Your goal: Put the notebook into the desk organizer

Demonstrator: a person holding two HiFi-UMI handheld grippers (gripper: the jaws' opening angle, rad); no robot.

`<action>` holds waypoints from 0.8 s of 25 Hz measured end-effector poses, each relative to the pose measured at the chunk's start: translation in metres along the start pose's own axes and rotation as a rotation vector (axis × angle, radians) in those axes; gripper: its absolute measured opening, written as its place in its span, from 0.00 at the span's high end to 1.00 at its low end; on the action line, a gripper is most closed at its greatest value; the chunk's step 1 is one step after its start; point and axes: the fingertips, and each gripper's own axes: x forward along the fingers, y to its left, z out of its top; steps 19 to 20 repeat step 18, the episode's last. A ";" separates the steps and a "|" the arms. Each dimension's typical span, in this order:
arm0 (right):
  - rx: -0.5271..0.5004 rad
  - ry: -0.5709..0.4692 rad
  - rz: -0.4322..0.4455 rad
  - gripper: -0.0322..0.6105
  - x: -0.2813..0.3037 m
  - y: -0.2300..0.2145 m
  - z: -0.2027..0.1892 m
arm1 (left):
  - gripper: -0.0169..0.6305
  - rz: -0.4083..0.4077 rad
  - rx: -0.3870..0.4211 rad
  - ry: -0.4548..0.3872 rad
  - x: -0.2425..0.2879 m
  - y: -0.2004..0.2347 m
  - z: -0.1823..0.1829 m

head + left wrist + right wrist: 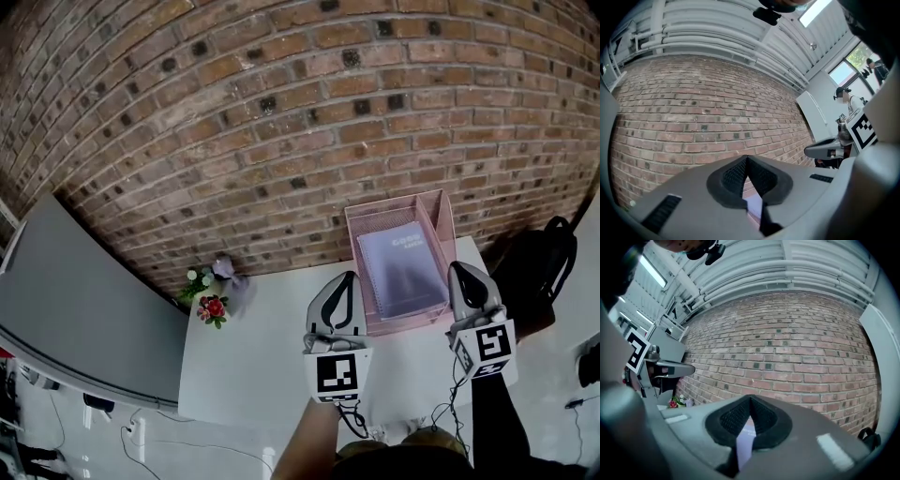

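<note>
A brick wall (281, 122) rose behind the white worktop (253, 366), where the lavender notebook (403, 272) lay flat inside the pink desk organizer (352, 239). The left claw (347, 278) and right claw (460, 269) flanked its near end, each pressed together, empty.

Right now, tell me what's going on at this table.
A person holds a two-jaw gripper in each hand. The notebook lies inside the pink desk organizer on the white table. The left gripper and the right gripper flank the organizer's near end, both with jaws together and nothing between them. A small bunch of flowers sits at the table's left.
</note>
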 end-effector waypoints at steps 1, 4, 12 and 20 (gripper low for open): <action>-0.002 0.000 -0.004 0.95 0.000 0.002 0.001 | 0.96 0.000 -0.009 0.000 -0.001 0.003 0.000; -0.017 0.002 -0.009 0.95 0.000 0.007 0.005 | 0.96 -0.004 -0.009 0.026 -0.004 0.010 -0.005; -0.037 -0.001 -0.030 0.95 -0.001 0.018 0.010 | 0.96 -0.023 -0.021 0.009 -0.005 0.019 -0.006; -0.057 0.000 -0.022 0.95 -0.003 0.020 0.015 | 0.96 -0.026 -0.016 0.017 -0.005 0.021 -0.005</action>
